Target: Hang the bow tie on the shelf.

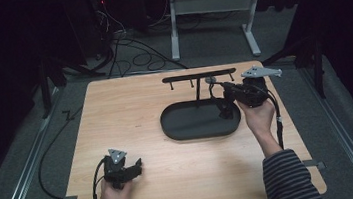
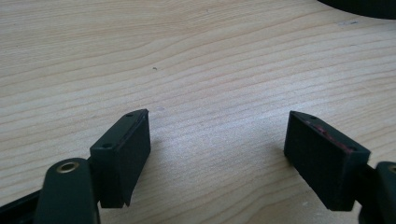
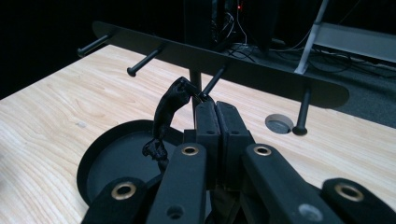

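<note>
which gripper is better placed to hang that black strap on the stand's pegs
Right. The right gripper is shut on the black strap, right at a peg of the stand. The left gripper rests open near the table's front edge, far away.

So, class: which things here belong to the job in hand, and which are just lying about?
In use: right gripper, black strap it pinches, rack peg, oval tray.
Idle: left gripper, open over bare table; floor cables; grey desk frame.
</note>
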The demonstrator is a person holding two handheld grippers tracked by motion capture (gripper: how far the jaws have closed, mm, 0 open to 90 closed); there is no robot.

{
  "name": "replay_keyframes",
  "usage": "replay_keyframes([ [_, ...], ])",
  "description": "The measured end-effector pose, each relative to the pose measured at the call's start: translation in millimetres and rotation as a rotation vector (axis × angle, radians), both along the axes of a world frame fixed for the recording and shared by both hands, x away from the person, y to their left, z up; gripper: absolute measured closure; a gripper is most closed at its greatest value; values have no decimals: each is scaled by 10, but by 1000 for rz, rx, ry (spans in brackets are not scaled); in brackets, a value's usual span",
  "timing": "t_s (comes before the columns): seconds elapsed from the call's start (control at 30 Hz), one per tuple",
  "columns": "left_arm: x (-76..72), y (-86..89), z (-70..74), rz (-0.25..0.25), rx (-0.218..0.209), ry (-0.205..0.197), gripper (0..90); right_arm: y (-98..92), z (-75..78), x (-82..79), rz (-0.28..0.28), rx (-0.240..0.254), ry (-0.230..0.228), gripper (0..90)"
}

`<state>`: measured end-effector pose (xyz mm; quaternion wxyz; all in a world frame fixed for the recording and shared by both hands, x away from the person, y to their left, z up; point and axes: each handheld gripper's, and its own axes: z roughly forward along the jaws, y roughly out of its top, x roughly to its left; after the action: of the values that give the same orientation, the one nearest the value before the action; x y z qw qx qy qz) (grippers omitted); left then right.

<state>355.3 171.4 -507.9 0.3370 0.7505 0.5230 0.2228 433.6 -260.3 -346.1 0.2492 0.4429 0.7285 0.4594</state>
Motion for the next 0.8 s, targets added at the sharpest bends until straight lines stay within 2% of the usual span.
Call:
replay_keyframes([
  [0.17,0,-1,0,0,1,0,232,27,7,76,-11,6,8,900],
  [0.37,0,0,0,0,1,0,232,75,6,192,-38,-19,23,900],
  [0.6,0,-1,0,1,0,0,232,111,48,277,-62,-45,7,900],
  [0.8,0,1,0,0,0,0,233,155,25,341,-81,-59,16,900],
])
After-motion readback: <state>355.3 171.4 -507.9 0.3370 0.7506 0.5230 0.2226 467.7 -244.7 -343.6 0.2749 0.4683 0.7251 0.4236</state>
